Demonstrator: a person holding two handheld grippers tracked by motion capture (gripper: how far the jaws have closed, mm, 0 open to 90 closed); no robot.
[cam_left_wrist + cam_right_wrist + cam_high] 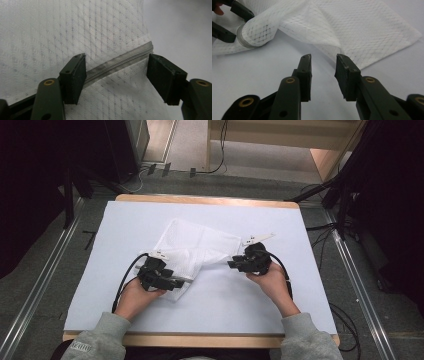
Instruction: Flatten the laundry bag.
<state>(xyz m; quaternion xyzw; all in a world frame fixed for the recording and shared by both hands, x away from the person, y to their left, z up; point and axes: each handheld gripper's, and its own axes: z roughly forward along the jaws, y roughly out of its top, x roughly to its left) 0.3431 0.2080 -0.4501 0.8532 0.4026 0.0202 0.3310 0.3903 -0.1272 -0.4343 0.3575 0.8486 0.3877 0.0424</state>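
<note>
Here the left gripper [116, 75] stands spread over the near corner of a white mesh laundry bag [197, 247] made of thin netted fabric. In the left gripper view its two black jaws flank the bag's grey zipper [120, 63] with a gap on each side, so the pads press on nothing. That zipper runs slantwise between them and ends at the bag's edge by the right-hand jaw. From the right gripper view the same left gripper [230, 23] brackets a rolled, bunched corner of the bag, where a grey band of zipper curls round the end of the roll.

The right gripper [323, 75] is parted as well, with only bare tabletop between its jaws. It points toward the cloth and sits just short of the bag's nearest folded edge, touching nothing. In the high view it [237, 264] lies at the bag's right-hand side, with the person's hand behind it.

The bag lies near the middle of a pale lavender-white table top [250, 305], flat at its far end and rumpled toward the left hand, with one flap drawn out toward the right gripper.

By my reading the work is at an early or middle stage: the bag is neither neatly flattened nor folded, and neither gripper has a hold on it. Taking hold of the zipper end or a corner seems to be what remains, followed by straightening or closing the bag. Whether the zipper is done up along its length I cannot tell.
</note>
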